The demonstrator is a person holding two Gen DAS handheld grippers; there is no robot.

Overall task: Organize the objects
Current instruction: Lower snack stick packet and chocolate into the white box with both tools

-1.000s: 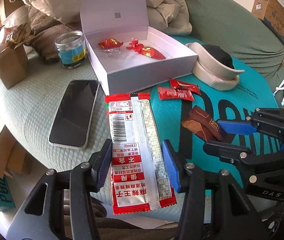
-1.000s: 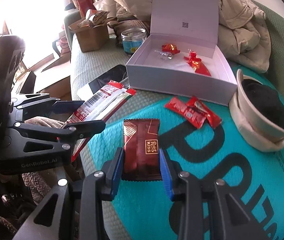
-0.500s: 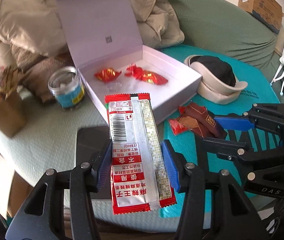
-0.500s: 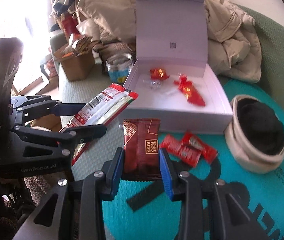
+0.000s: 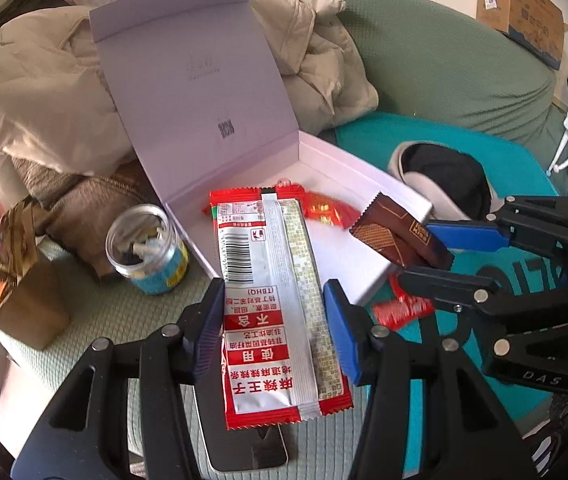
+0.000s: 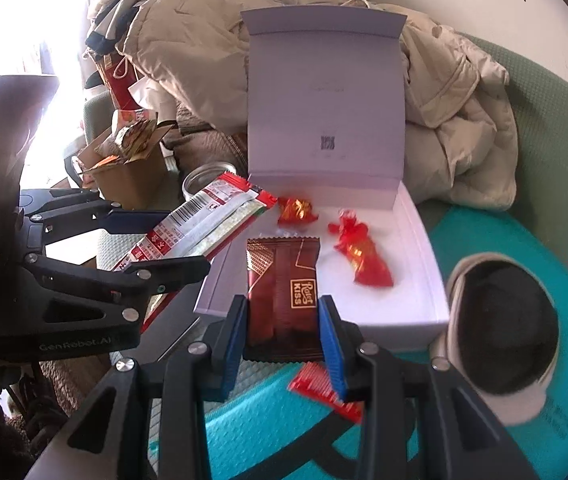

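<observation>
The left gripper [image 5: 274, 330] is clamping a red-and-white snack packet [image 5: 280, 308] and the right gripper [image 6: 282, 334] a brown chocolate wrapper [image 6: 282, 296], both hanging over the open white box [image 6: 424, 240].

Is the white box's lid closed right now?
No, the white box has its lid standing upright, with red candies visible inside.

Beige jacket [image 6: 444, 92] heaped at back, cap [image 6: 504, 320] on teal mat [image 5: 524, 168], phone [image 5: 244, 448]
</observation>
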